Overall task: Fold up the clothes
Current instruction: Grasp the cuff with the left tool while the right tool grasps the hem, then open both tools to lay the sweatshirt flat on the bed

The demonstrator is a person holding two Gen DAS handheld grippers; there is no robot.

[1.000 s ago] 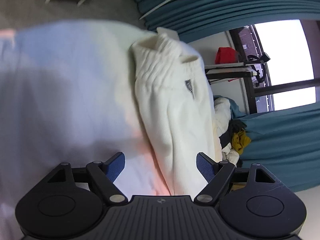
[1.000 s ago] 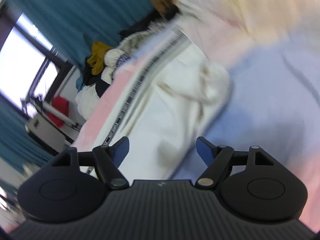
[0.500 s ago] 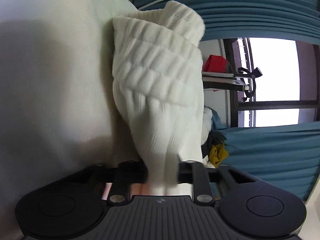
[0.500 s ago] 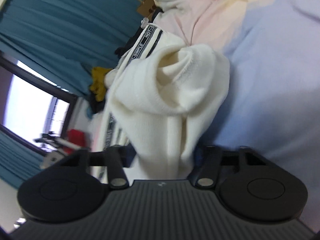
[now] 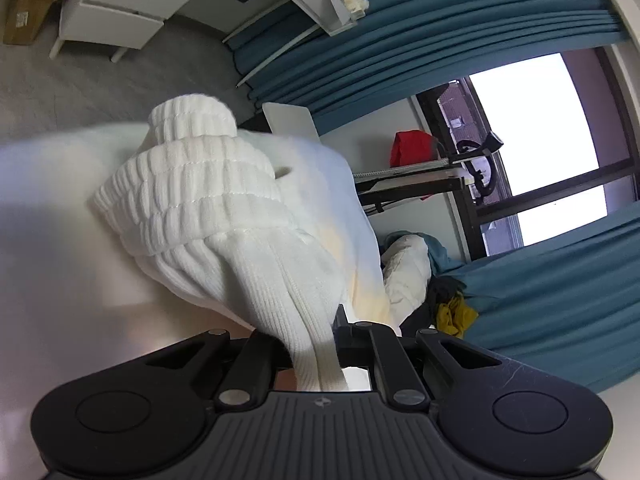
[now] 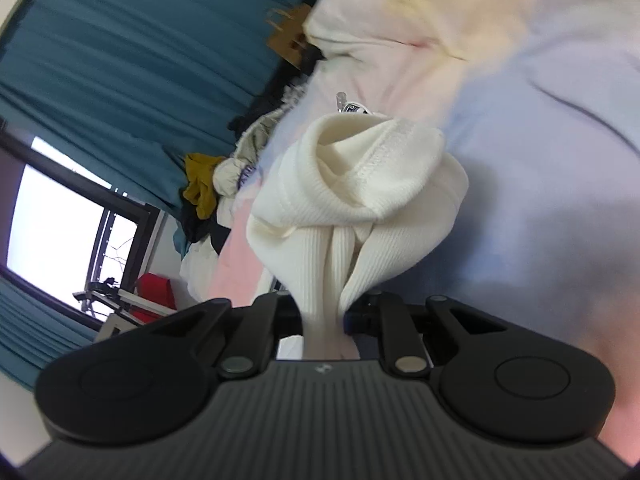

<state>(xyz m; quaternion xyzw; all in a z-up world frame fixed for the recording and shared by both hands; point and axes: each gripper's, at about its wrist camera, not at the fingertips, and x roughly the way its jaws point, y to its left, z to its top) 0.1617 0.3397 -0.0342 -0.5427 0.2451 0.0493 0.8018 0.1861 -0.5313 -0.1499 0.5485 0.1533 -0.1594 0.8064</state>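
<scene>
The cream ribbed knit garment (image 5: 224, 216) runs lengthwise straight ahead of the left gripper (image 5: 316, 354), clamped on its bunched edge; its elastic waistband points away. The right gripper (image 6: 324, 320) pinches a hemmed end (image 6: 360, 168). It lies on pastel bedding (image 6: 540, 160). Teal curtains (image 5: 440, 40) hang beyond; only the left view shows the white cabinet (image 5: 120, 4)

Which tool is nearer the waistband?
Left. The left tool is shut on the ribbed fabric just below the waistband. The right tool is shut on the garment's other end, by a hemmed opening.
</scene>
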